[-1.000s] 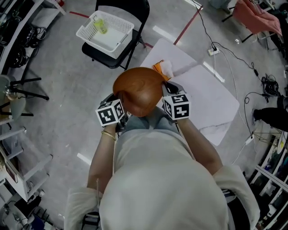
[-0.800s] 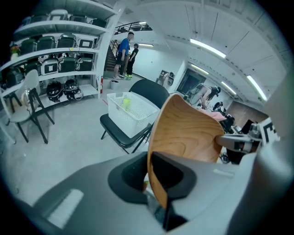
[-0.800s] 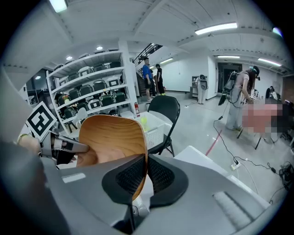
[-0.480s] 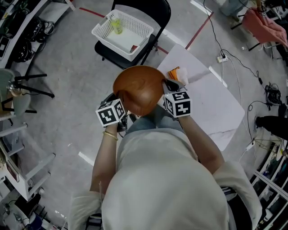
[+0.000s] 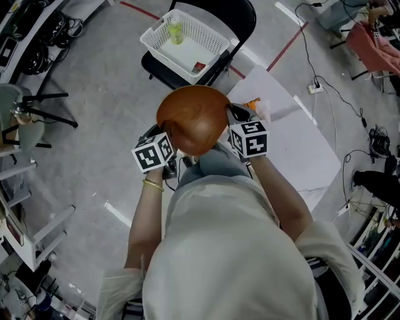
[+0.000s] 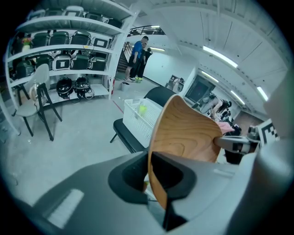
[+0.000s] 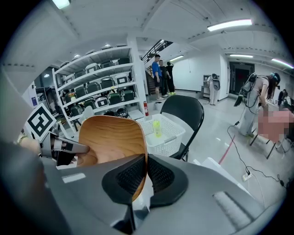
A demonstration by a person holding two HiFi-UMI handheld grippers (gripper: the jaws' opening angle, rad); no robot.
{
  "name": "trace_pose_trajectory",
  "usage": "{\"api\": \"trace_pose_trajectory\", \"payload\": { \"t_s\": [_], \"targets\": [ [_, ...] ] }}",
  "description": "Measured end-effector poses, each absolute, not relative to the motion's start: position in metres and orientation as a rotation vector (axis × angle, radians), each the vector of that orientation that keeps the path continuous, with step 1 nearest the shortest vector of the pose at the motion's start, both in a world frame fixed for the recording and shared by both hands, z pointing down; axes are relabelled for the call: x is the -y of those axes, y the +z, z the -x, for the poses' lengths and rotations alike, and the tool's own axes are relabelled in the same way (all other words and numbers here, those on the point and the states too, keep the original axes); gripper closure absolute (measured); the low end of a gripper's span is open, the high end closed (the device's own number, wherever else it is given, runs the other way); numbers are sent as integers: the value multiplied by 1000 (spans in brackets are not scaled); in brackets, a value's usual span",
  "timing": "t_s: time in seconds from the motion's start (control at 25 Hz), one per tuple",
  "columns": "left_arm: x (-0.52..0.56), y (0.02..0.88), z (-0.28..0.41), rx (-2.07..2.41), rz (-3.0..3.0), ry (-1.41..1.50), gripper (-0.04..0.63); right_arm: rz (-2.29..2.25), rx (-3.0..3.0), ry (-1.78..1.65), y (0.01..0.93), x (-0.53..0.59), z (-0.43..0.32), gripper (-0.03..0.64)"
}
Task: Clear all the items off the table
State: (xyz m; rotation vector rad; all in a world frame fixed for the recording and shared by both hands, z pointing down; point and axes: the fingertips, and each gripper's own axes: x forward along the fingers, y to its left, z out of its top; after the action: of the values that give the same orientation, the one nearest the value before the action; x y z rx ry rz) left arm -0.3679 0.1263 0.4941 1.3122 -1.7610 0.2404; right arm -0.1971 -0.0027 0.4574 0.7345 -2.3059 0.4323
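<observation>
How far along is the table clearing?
Done: a yellow bottle lies in the basket on the chair. In hand: left gripper and right gripper both clamp the wooden bowl. Left: an orange thing and something white on the table.

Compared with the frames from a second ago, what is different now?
The person has turned with the wooden bowl. The white basket on the black chair, earlier off to the left in the head view, now lies straight ahead of it. Unchanged: the left gripper and right gripper both stay clamped on the bowl's rim, and nothing was let go.
</observation>
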Motion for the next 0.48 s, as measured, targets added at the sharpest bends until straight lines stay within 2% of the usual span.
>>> {"api": "trace_pose_trajectory", "payload": {
  "t_s": [0.48],
  "targets": [
    [-69,496,423,1772,-1307,253,561,-719,2321,440,461,63,255,604]
  ]
}}
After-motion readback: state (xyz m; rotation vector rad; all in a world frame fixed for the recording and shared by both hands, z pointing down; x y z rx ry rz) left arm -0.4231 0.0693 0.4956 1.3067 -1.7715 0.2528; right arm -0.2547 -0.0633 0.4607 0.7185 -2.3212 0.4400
